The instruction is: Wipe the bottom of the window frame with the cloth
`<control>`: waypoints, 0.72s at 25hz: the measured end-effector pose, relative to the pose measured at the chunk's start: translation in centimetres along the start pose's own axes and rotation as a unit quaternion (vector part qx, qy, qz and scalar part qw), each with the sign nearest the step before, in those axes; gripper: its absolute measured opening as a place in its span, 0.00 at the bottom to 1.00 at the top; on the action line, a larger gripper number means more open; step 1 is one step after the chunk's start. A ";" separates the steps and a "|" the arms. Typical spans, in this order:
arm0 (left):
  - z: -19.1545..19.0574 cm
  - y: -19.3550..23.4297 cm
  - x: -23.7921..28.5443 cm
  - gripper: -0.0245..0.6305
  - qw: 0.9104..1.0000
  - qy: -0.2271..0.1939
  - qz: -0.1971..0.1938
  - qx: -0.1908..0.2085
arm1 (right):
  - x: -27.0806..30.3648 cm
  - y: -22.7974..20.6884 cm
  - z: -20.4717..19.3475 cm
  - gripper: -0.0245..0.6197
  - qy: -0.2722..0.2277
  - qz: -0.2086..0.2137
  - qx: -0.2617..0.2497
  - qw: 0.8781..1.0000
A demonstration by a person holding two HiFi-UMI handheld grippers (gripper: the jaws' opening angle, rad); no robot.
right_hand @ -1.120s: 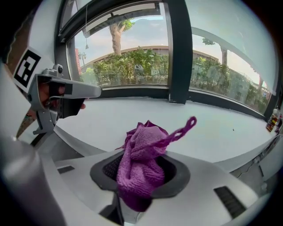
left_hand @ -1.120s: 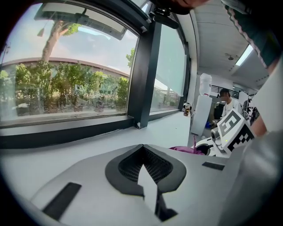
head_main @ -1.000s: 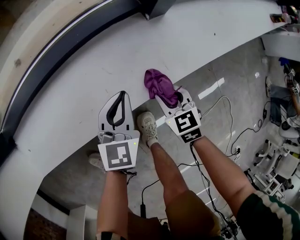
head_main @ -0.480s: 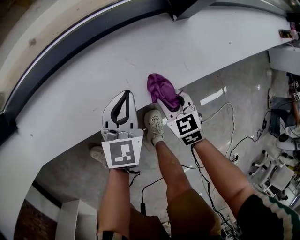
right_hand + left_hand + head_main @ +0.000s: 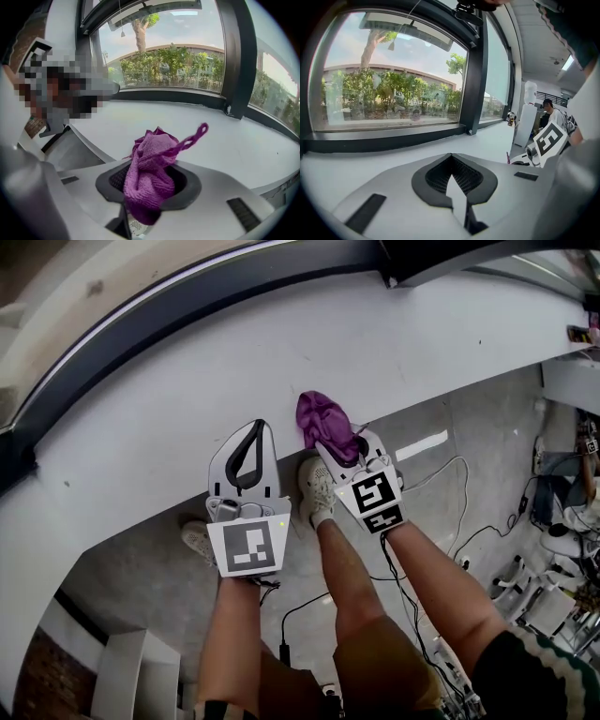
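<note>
The cloth (image 5: pixel 323 418) is purple, the sill (image 5: pixel 187 418) white, the window frame (image 5: pixel 384 139) black.

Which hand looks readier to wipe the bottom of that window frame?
The right gripper: it holds the purple cloth over the white sill, facing the dark frame. The left gripper is shut and empty.

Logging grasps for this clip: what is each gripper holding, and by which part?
The right gripper is shut on the bunched purple microfibre cloth, clamping its near end; a loop pokes out ahead. The left gripper is shut on nothing.
</note>
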State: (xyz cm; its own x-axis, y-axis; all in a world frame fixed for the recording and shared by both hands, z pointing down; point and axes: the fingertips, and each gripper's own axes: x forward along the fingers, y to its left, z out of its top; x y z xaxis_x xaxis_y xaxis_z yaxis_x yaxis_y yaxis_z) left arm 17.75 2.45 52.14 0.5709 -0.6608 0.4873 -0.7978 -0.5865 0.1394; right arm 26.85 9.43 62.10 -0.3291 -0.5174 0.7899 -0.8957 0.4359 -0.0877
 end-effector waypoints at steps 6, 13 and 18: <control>-0.2 2.9 -2.2 0.05 1.000 -0.003 0.014 -0.010 | 1.0 3.3 1.2 0.27 0.006 0.013 -0.012 1.000; -0.9 6.3 -5.1 0.05 0.999 -0.005 0.030 -0.016 | 2.5 7.4 2.8 0.27 0.005 0.030 -0.026 0.999; -1.6 8.7 -6.6 0.05 0.999 -0.006 0.044 -0.025 | 3.7 10.1 3.7 0.27 0.007 0.044 -0.038 0.998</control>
State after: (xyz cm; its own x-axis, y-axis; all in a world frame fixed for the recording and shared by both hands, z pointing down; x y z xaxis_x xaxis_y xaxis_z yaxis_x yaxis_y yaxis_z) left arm 6.72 2.49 51.52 0.4998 -0.7143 0.4899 -0.8537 -0.5018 0.1394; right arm 15.44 9.16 61.88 -0.4006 -0.4651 0.7894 -0.8380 0.5344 -0.1104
